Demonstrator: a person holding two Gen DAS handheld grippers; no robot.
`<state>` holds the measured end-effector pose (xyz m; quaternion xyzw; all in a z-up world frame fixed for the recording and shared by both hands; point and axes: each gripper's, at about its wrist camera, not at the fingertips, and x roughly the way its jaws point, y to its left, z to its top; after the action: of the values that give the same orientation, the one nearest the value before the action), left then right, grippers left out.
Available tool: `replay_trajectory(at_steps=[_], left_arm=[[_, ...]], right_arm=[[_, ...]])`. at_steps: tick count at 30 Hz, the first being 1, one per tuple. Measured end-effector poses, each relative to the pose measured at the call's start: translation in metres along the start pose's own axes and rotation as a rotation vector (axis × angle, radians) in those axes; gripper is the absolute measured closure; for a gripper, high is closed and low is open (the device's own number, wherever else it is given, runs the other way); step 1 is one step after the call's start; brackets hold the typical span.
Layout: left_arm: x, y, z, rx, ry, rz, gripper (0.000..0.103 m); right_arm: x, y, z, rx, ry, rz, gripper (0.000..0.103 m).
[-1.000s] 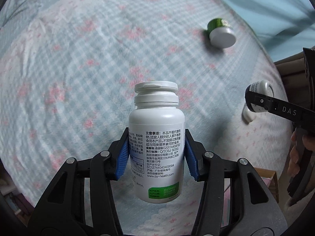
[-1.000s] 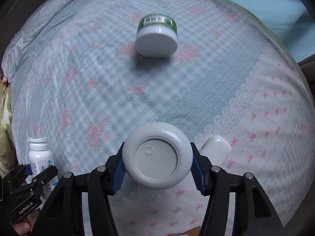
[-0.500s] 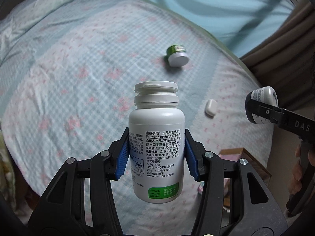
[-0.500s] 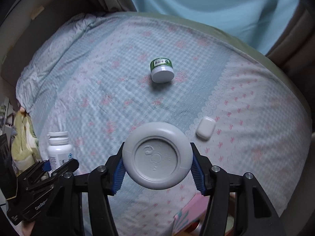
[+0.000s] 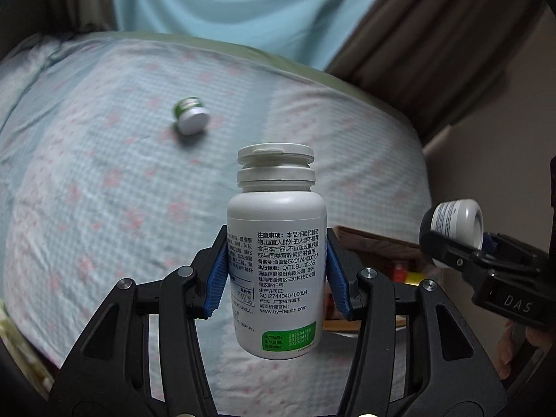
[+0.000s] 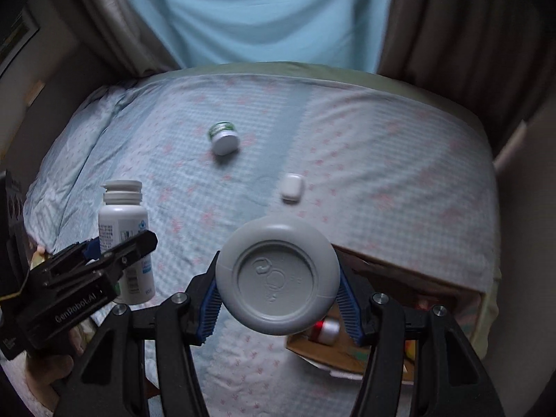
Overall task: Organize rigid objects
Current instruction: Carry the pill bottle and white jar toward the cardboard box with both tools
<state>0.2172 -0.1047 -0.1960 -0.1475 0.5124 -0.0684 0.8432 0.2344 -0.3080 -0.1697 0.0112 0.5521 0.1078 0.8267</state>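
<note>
Bottle (image 5: 276, 253), upright, clamped in our left gripper (image 5: 276, 274); jar (image 6: 278, 276) clamped in our right gripper (image 6: 278, 304), directly above box (image 6: 410, 278) beside bed (image 6: 382, 139); right hand nearer.

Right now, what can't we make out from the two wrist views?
- Cardboard box contents: right wrist view, mostly hidden behind the grey-lidded jar and right gripper; only a red-and-white item peeks out.
- Green jar label: both views, motion-blurred and too small.
- Small white case: right wrist view, blurred; in the left wrist view it is not visible.
- White supplement bottle front label: left wrist view, faces away; left gripper pads cover its sides.
</note>
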Motion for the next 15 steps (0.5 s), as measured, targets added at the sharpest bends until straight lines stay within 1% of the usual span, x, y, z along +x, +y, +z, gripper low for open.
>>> replay_trajectory(at_steps=[3, 7, 12, 15], left_arm=[[0.013, -0.036, -0.002, 0.064, 0.022, -0.044, 0.057], [0.031, -0.079, -0.008, 0.13, 0.06, -0.088, 0.057], [0.059, -0.127, -0.022, 0.217, 0.117, -0.112, 0.057], [0.083, -0.15, -0.032, 0.283, 0.166, -0.105, 0.057]], right_arm=[[-0.01, -0.043, -0.023, 0.094, -0.004, -0.042, 0.049], [-0.02, -0.092, -0.05, 0.193, 0.006, -0.09, 0.049], [-0.022, -0.135, -0.08, 0.287, 0.015, -0.116, 0.049], [-0.016, -0.15, -0.094, 0.302, 0.031, -0.126, 0.049]])
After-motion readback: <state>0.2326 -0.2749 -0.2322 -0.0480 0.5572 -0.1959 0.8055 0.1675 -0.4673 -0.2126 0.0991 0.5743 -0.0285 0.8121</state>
